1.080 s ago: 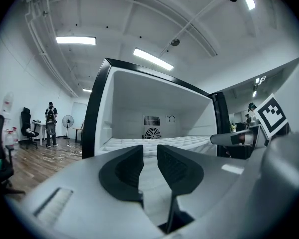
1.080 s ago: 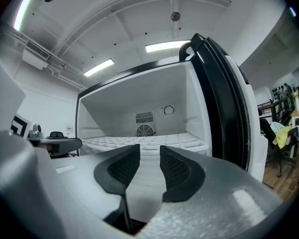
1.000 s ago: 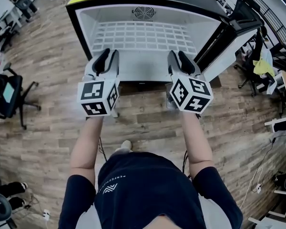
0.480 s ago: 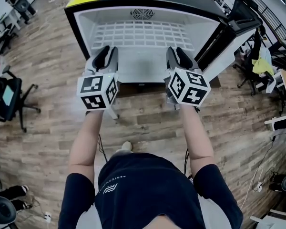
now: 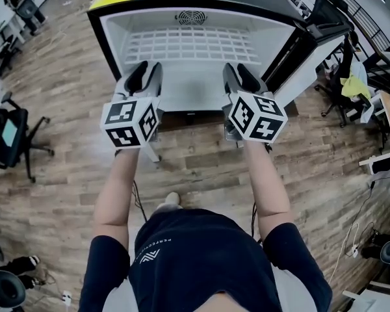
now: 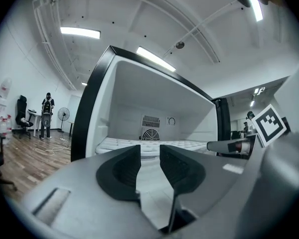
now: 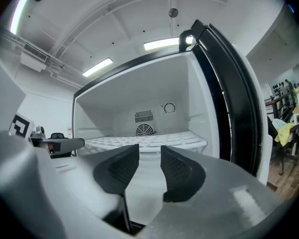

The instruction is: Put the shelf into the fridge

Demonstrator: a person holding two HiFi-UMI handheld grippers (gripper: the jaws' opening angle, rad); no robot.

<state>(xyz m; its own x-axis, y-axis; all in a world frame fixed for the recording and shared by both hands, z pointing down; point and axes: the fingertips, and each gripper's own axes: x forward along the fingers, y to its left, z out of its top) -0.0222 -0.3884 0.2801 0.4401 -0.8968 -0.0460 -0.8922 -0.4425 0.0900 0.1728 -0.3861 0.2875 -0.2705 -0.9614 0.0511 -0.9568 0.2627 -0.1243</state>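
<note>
The fridge (image 5: 110, 41) stands open in front of me, white inside with a black frame. The white wire shelf (image 5: 194, 44) lies flat inside it, reaching from side wall to side wall. Both grippers hover side by side just outside the fridge's mouth, pointing in. My left gripper (image 5: 145, 71) is open, with only the fridge floor showing in its gap (image 6: 149, 151). The jaws of my right gripper (image 5: 239, 71) are opening and hold nothing (image 7: 149, 151). The shelf (image 7: 184, 139) sits beyond both sets of jaws, apart from them.
The fridge door (image 5: 315, 41) swings open to the right. A round fan grille (image 5: 190, 17) is in the fridge's back wall. Office chairs (image 5: 13, 135) stand on the wooden floor at left, and desks and clutter (image 5: 370, 90) at right. A person (image 6: 46, 114) stands far off at left.
Both grippers have drifted a little forward toward the fridge's mouth. The shelf has not moved.
</note>
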